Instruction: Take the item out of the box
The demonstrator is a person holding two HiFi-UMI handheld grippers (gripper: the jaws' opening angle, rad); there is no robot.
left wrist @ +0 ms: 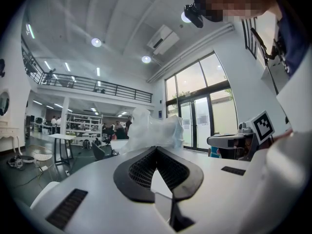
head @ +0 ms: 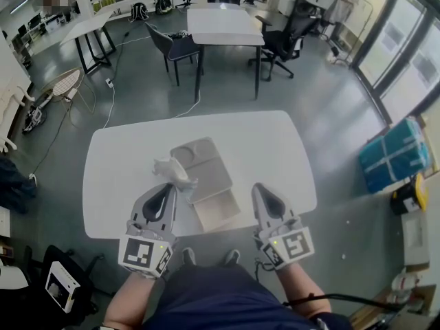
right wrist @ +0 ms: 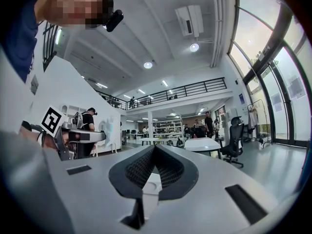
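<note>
Left gripper (head: 167,185), lower left of the frame, is clamped on the crumpled white item (head: 173,170), just left of the open box (head: 218,210). Right gripper (head: 260,188), jaws together and empty, sits at the box's right.

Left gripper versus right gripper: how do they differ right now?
The left gripper is shut on a crumpled plastic bag; the right gripper is shut on nothing. The left gripper sits left of the box, the right gripper right of it. Both point level, with their jaws closed.
</note>
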